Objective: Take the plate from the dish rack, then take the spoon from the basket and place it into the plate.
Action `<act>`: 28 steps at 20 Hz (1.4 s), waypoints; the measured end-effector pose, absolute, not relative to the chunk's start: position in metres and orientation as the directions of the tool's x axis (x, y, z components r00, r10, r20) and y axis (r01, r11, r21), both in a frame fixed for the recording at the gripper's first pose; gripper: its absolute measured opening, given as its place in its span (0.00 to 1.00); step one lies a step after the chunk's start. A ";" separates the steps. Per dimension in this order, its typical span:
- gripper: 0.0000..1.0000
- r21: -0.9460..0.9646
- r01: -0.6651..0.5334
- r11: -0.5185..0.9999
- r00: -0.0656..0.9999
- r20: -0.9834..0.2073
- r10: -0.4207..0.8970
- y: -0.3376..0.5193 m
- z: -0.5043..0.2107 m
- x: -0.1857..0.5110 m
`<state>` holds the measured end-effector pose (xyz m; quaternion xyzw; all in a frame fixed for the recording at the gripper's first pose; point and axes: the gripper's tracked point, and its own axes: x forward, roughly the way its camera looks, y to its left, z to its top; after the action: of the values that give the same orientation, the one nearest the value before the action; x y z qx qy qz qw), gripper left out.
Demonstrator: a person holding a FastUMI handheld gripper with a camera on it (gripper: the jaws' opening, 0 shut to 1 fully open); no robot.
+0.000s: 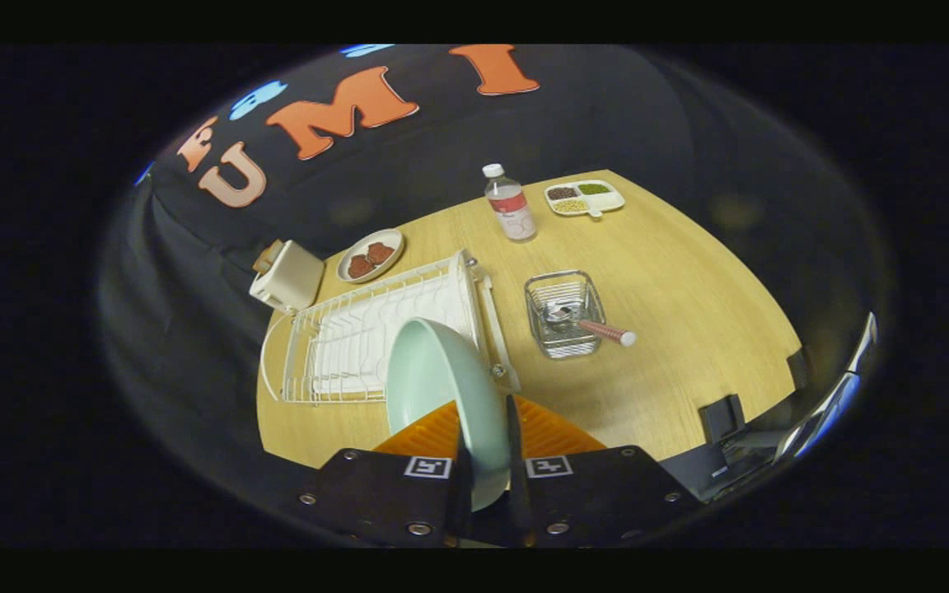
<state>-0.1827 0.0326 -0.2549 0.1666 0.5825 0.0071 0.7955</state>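
Plate gripped on edge

The gripper [487, 461] clamps the pale green plate [441, 395] by its rim, before the dish rack [359, 329] at the table's [689, 329] near edge.

Staged kitchen booth – wooden table [689, 313], dish rack [359, 338], toaster [287, 277], black cloth wall [606, 115].

Pale-green plate [433, 379] on edge; spoon [582, 323] in basket [565, 313].
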 end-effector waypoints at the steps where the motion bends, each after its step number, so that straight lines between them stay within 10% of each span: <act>1: 0.18 0.289 0.178 0.941 0.315 -0.922 0.224 0.036 -0.259 -0.189; 28: 0.23 0.533 0.258 0.805 0.185 -0.846 0.501 0.082 -0.371 -0.262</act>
<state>-0.2621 0.0822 -0.3709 0.3000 0.6325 0.0854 0.7089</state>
